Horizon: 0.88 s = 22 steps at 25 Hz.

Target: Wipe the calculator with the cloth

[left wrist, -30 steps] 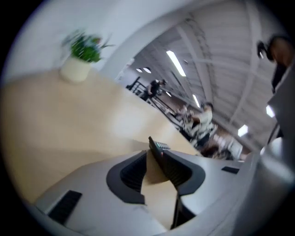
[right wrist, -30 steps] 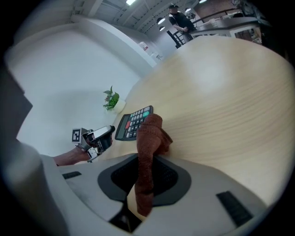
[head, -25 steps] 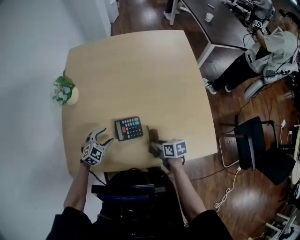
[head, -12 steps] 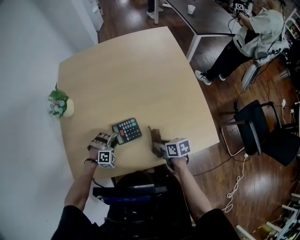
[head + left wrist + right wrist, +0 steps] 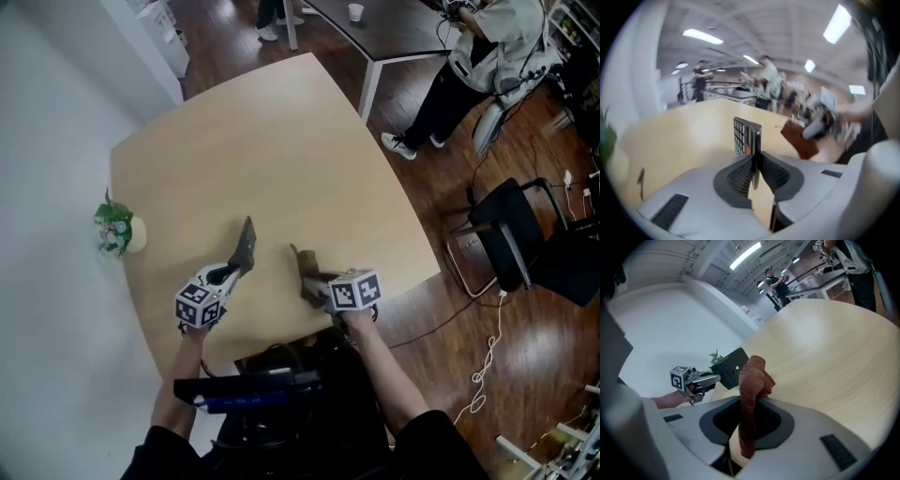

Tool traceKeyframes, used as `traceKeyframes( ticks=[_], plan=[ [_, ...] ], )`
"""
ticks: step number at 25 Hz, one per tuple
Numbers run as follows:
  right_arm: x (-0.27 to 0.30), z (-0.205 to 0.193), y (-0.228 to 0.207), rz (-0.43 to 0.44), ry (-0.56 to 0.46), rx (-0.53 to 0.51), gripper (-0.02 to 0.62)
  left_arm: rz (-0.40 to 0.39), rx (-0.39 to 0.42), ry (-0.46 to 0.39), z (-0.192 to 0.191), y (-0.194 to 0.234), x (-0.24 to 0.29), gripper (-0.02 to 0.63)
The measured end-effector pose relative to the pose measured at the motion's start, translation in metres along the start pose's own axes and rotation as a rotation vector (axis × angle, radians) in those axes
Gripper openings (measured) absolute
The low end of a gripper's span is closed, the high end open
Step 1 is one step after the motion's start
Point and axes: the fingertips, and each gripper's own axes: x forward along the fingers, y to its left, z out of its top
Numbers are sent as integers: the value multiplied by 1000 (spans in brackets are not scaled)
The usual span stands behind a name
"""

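head view: left tongs (image 5: 234,270) hold calculator (image 5: 246,245) edgewise over table (image 5: 281,141).

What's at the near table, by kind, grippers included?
calculator: 1
cloth: 1
plant: 1
grippers: 2 (left gripper, jaws just closed on the calculator; right gripper, on the cloth)
Total: 5

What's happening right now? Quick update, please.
Left gripper just closed on calculator, held up on edge. Right gripper clamps cloth. Nothing between the two.
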Motion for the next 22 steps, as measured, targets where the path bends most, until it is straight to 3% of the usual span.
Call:
traceKeyframes(
  ticks=[2,3,4,6,8,11,13,15,17,22],
  plan=[
    [-5,14,7,17,-46,-23,71,-134,-405,-207,23,8,-16,49],
    [-7,22,12,26,-69,-44,72,-223,-549,-307,34,7,-26,49],
    [-10,30,20,36,-91,-75,72,-315,-648,-395,43,2,-37,48],
    [-17,51,42,65,-127,-166,72,-456,-727,-515,60,-13,-60,49],
    [-25,76,79,122,-151,-294,72,-524,-704,-558,70,-28,-78,49],
    [-32,104,153,256,-144,-501,72,-523,-607,-530,69,-38,-90,49],
    [-28,104,187,305,-65,-617,72,-546,-555,-513,74,-54,-93,51],
    [-19,98,196,301,26,-692,72,-569,-502,-503,81,-72,-97,49],
    [-17,100,188,283,58,-702,72,-576,-463,-500,84,-82,-102,58],
    [-26,118,147,206,28,-647,72,-607,-417,-518,88,-97,-113,61]
  ],
)
